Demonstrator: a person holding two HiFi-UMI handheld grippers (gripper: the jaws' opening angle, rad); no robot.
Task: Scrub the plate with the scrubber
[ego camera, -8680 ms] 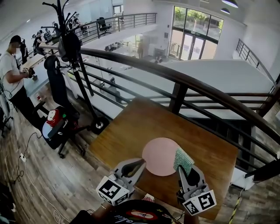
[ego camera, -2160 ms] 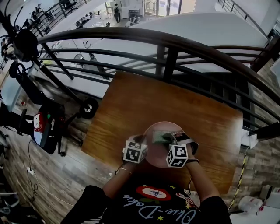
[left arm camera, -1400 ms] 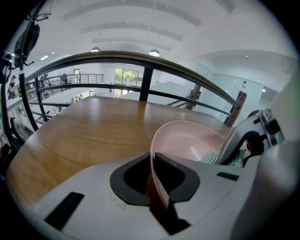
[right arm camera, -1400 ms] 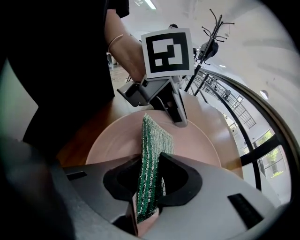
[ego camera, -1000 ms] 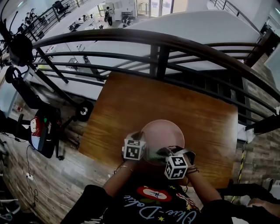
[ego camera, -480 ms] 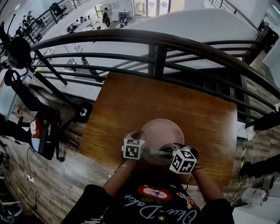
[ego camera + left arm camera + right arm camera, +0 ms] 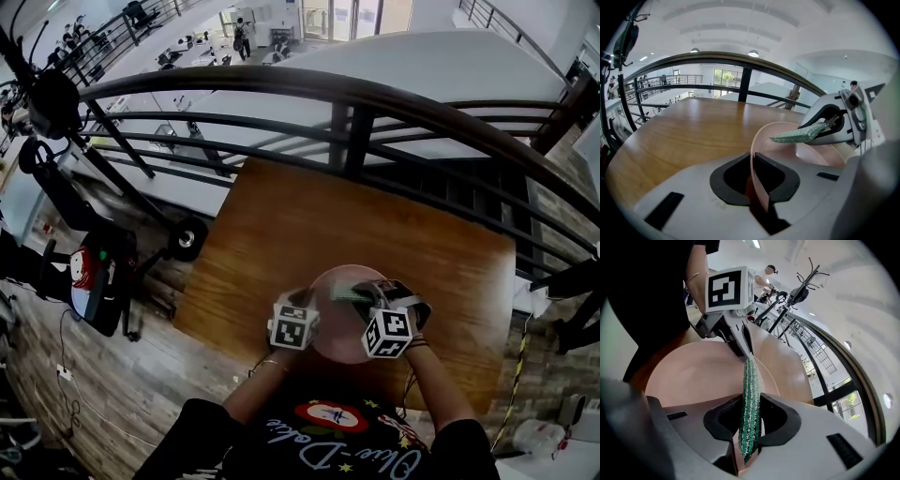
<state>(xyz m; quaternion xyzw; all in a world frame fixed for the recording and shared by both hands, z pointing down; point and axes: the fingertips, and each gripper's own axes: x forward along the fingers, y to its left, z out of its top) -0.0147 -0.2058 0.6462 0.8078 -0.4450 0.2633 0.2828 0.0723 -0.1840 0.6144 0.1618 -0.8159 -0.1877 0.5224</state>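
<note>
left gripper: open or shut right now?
Shut on the plate: the left gripper pinches the pink rim between its jaws, plain in its own view.

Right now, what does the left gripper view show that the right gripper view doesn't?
Only the left gripper view: the left gripper shut on the plate by its rim, and the right gripper seen from outside. Only the right gripper view: that gripper's jaws clamped on the scrubber, the left gripper's marker cube, the person's arm. Both: plate, scrubber, table.
</note>
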